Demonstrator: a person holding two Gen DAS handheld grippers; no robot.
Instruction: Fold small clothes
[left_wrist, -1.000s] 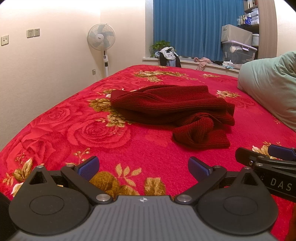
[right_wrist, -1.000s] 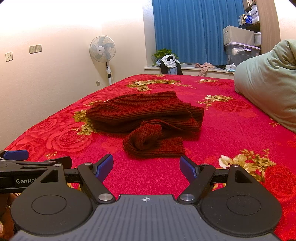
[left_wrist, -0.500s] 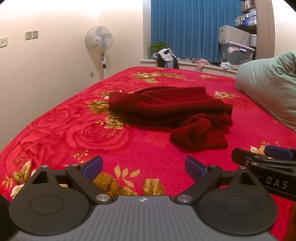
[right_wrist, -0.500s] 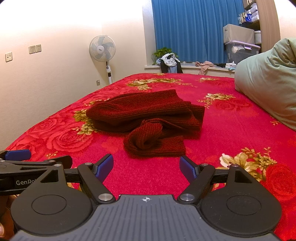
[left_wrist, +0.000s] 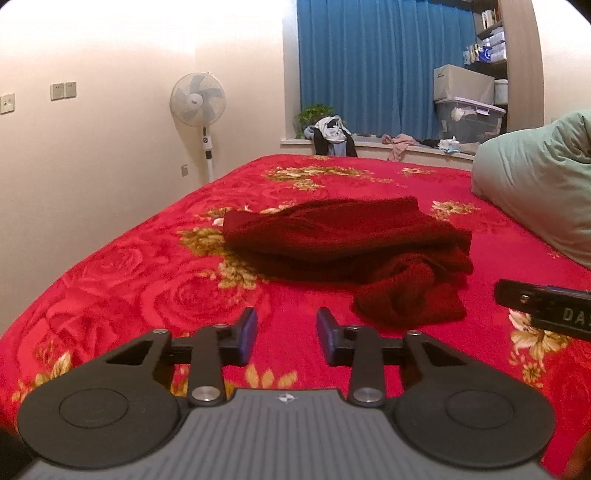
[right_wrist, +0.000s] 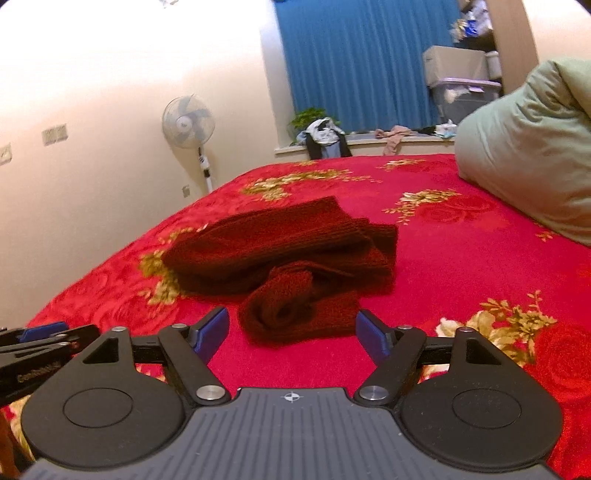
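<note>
A dark red knitted garment (left_wrist: 354, 254) lies crumpled on the red flowered bedspread (left_wrist: 147, 280), one rolled sleeve end nearest me. My left gripper (left_wrist: 286, 338) hovers short of it over bare bedspread; its jaws are closing, half narrowed, with nothing between them. In the right wrist view the same garment (right_wrist: 288, 258) lies just ahead. My right gripper (right_wrist: 293, 332) stands wide, its jaws starting to close, the sleeve end beyond the blue pads and untouched. Each gripper shows at the edge of the other's view.
A pale green pillow (left_wrist: 543, 184) lies at the bed's right side. A standing fan (left_wrist: 199, 110) is by the left wall. Blue curtains, a windowsill with clothes (left_wrist: 332, 134) and storage boxes (left_wrist: 469, 110) are at the far end.
The left gripper's jaws have drawn in from wide apart to about half. The right gripper's view has rolled slightly and sits a little closer to the garment. The garment has not moved.
</note>
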